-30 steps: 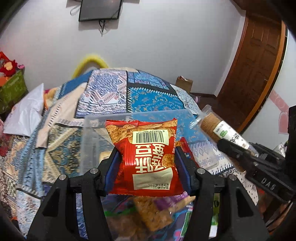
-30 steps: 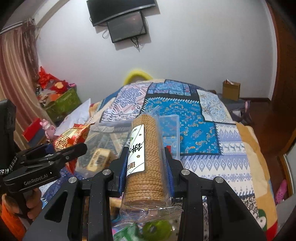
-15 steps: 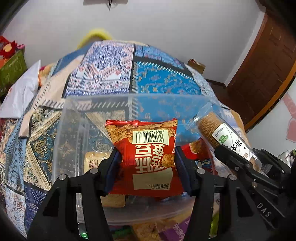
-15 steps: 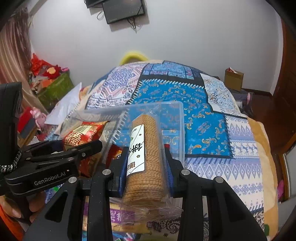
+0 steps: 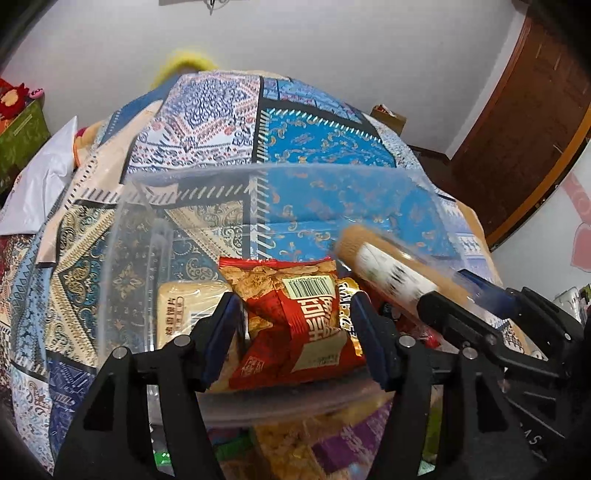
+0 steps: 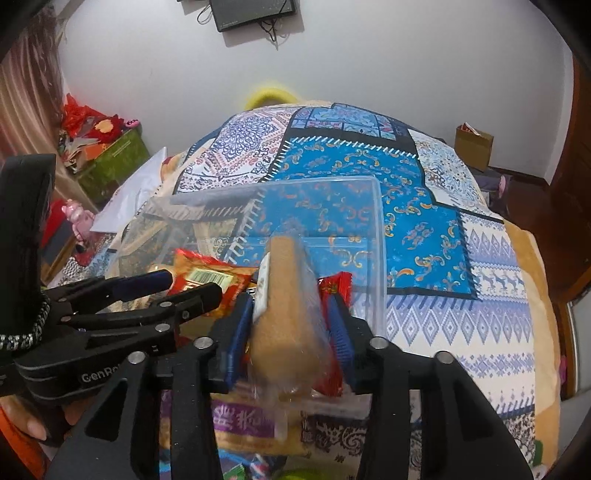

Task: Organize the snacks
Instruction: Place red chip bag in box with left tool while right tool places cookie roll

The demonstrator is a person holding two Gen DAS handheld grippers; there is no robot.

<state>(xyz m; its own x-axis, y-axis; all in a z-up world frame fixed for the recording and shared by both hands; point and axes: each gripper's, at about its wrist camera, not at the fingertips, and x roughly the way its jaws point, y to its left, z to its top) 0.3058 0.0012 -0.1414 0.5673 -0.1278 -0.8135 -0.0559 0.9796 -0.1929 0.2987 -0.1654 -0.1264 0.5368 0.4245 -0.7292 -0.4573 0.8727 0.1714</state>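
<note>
A home bedroom: patchwork quilt [image 6: 369, 177] on a bed, wall-mounted television [image 6: 255, 13], wooden door [image 5: 517, 122].

The clear bin [image 5: 177, 206] is set on the quilted bed [image 5: 325, 140], with the snack pouch [image 5: 295, 317] and a biscuit pack [image 5: 184, 299] to its left found inside it. The cracker sleeve [image 6: 288, 325] is tilted over the bin's near rim, right of the pouch. More packets [image 6: 240, 421] are piled in front of the bin.
</note>
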